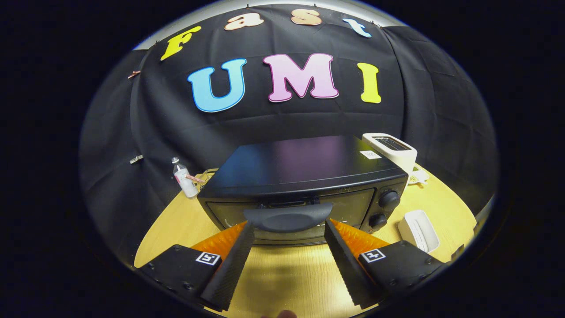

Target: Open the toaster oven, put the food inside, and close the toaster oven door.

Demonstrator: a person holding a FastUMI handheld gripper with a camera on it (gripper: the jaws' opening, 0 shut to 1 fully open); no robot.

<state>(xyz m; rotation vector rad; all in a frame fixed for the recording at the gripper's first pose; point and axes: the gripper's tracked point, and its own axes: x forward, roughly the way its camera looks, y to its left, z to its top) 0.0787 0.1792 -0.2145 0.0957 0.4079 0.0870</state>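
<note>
Toaster oven [304, 176]: a black countertop oven is seen standing on the wooden table [282, 274], straight ahead of the gripper, with two knobs [388, 199] down its right side.
Oven door [353, 205]: it is seen shut, upright and flush with the front; the glass is dark, and nothing can be made out behind it.
Door handle [288, 217]: a wide curved bar is set along the top of the door, lying between the two fingertips and just beyond them.
Gripper [289, 227]: the fingers are spread wide, one to each side of the handle; nothing is held, and whether the tips touch the handle ends cannot be told.
Food: no item that can be named as food is made out on the table; whether any is inside the oven cannot be told through the glass.
Other things: a white pop-up toaster [393, 150] is seen behind the oven's right rear corner, a small white tray-like holder [418, 230] to the right of the door, and a small bottle [183, 178] to the left.
Progress: the shut door with released fingers at the handle is judged to fit two stages, either the door about to be pulled open or the door closed again with the food inside; the view is not judged to settle which.
</note>
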